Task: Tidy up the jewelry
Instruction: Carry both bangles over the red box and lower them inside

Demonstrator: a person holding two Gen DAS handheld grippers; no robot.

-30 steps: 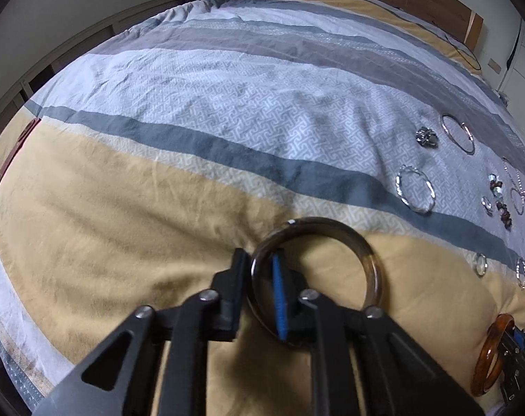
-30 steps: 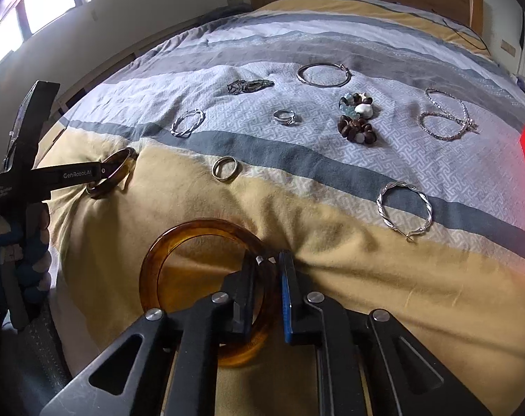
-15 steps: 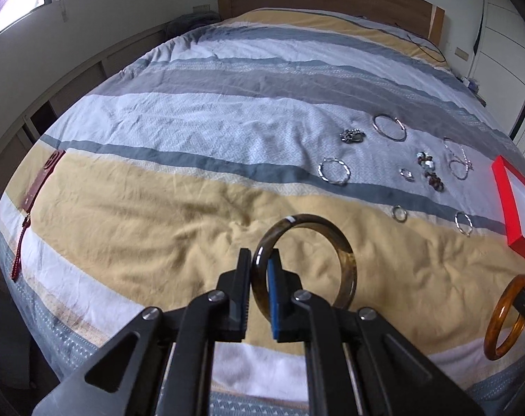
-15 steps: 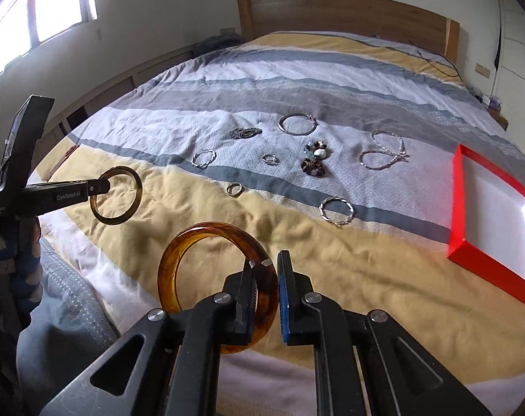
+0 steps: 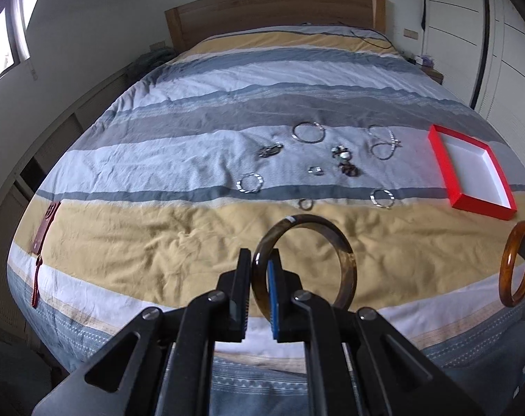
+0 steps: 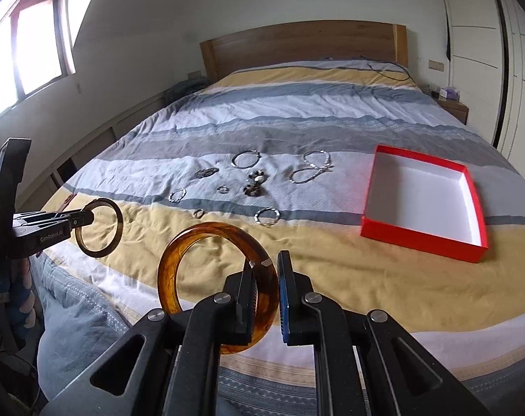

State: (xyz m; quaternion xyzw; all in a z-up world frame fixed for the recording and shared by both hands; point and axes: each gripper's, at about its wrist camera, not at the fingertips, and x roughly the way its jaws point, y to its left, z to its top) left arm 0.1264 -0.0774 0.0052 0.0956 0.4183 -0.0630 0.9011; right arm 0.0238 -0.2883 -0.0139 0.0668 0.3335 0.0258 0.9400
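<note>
The bed (image 5: 158,249) fills both views, its striped duvet carrying everything; the red box (image 6: 422,201) lies open and empty toward the bed's right edge, on the boundary of the grey and yellow stripes; the rest of the jewelry is scattered across the pale and grey stripes at mid-bed, left of the box, among it a plain silver bangle (image 5: 308,132), a twisted silver bangle (image 5: 250,182), a silver chain (image 5: 384,142), a cluster of dark beads (image 5: 345,163) and a small ring (image 5: 305,203); the left gripper (image 5: 259,291) is pinching the dark horn-coloured bangle (image 5: 304,260) by its rim, in the air over the foot edge of the bed; the right gripper (image 6: 264,294) is pinching the amber bangle (image 6: 217,284) the same way, nearer the box; each grip takes only a short arc of a smooth, hard ring, so I judge a bangle could swivel or slip out on the way to the box, and two grippers reaching one box could knock together; the small pieces are too tiny to identify surely, the clasp details of the chain are unreadable, and a reddish strap (image 5: 45,222) at the bed's left edge is hard to name.
</note>
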